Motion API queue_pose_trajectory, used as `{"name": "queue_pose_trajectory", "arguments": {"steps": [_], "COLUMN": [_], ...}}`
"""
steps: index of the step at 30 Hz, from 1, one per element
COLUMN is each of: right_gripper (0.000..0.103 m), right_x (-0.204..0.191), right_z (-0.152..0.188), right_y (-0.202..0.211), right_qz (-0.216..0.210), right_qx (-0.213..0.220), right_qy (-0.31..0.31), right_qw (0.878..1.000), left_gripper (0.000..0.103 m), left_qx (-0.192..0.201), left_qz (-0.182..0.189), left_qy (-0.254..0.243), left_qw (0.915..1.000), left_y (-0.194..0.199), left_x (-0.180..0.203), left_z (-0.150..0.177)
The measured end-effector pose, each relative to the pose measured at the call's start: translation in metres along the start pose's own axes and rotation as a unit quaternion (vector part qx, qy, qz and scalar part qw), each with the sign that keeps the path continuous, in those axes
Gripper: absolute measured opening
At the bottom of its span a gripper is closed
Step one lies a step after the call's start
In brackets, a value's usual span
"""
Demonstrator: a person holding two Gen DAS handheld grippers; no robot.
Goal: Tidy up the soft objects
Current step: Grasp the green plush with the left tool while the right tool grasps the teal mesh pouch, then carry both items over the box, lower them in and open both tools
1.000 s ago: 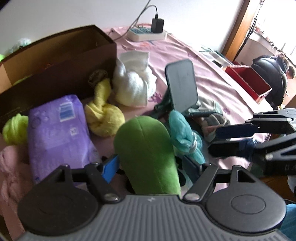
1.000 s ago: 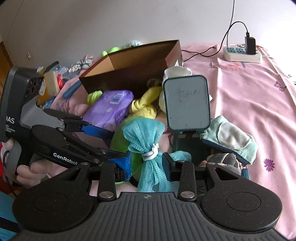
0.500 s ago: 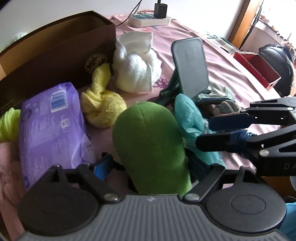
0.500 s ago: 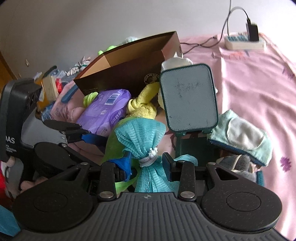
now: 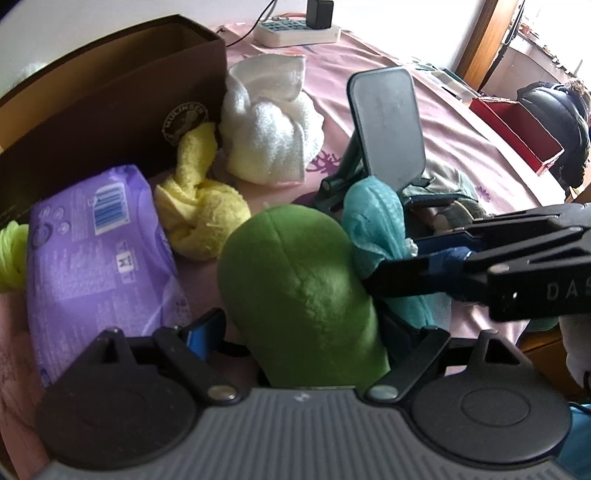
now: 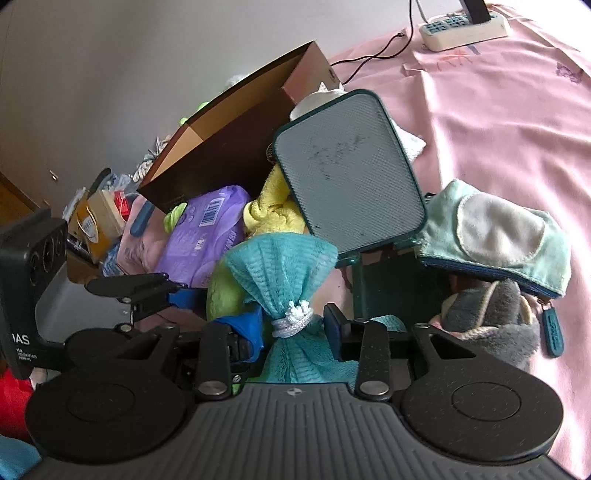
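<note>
Ahead of both grippers, on the pink bedspread [image 6: 498, 110]:

Bedspread: spread under everything; seen reaching well past the right gripper to the far edge.
Brown box [image 5: 110, 92]: stood open beyond the left gripper, up and to its left; a round emblem is printed on its near wall.
Purple packet [image 5: 96, 243]: laid flat left of the left gripper's left finger, its near end just beside that finger.
Green plush [image 5: 303, 288]: stood between the left gripper's fingers; whether either pad touches it cannot be told.
Left gripper [image 5: 301, 332]: jaws held wide apart around the green plush, having just been opening; seen again in the right wrist view [image 6: 192, 299] left of the teal bundle.
White towel bundle [image 5: 273, 136]: set beyond the left gripper, against the box corner.
Teal stand [image 6: 347, 173]: propped upright past the right gripper, slightly to its right, its panel tilted.
Yellow knotted cloth [image 5: 199, 214]: laid ahead of the left gripper, between the purple packet and the white towel bundle.
Mint pouch [image 6: 495, 236]: rested to the right of the right gripper, on a grey slipper [image 6: 491, 325].
Teal mesh bundle [image 6: 284, 266]: tied with a white cord; held at the tie between the right gripper's pads, touching the green plush.
Right gripper [image 6: 295, 328]: jaws closed in on the teal mesh bundle's tied waist, having just been closing.
Power strip [image 6: 465, 22]: laid far beyond the right gripper, a charger plugged in.
</note>
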State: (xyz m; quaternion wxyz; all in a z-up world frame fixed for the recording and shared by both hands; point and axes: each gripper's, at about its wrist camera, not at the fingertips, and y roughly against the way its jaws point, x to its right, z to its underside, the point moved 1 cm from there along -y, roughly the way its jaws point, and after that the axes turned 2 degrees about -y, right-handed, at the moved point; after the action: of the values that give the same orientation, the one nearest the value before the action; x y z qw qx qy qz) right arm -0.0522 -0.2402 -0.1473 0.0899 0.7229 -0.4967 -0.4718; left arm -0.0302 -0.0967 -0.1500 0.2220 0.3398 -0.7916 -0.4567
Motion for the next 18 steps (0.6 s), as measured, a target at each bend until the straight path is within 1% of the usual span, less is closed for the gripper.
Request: {"name": "queue_pose_trajectory", "arguments": {"steps": [2,4,8,13,18], "right_gripper": [0.016,0.015,0.014,0.014,0.014], "right_x": [0.001,0.001,0.0,-0.007,-0.018], "right_z": [0.001,0.002,0.001,-0.004,-0.014], "right_y": [0.004,0.008,0.014,0.026,0.037], "right_qz": [0.002,0.002,0.002,-0.007,-0.021], "right_qx": [0.001,0.004,0.01,0.023,0.038], "right_qy": [-0.002,-0.001,0.002,0.015,0.026], "right_qw": [1.0,1.0,1.0,1.0,0.999], "left_gripper": [0.088,0.079,0.079,0.075,0.075], "left_qx": [0.002,0.006,0.005,0.009,0.029], "left_qz": [0.007,0.008,0.015,0.021,0.028], "left_qy": [-0.003,-0.005,-0.001,0.001,-0.012], "left_qw": [1.0,0.9999,0.9999,0.9997,0.9991], "left_y": [0.002,0.003,0.003,0.009,0.027], "left_x": [0.002,0.003,0.0,-0.003,-0.002], "left_z": [0.0,0.001,0.001,0.001,0.001]}}
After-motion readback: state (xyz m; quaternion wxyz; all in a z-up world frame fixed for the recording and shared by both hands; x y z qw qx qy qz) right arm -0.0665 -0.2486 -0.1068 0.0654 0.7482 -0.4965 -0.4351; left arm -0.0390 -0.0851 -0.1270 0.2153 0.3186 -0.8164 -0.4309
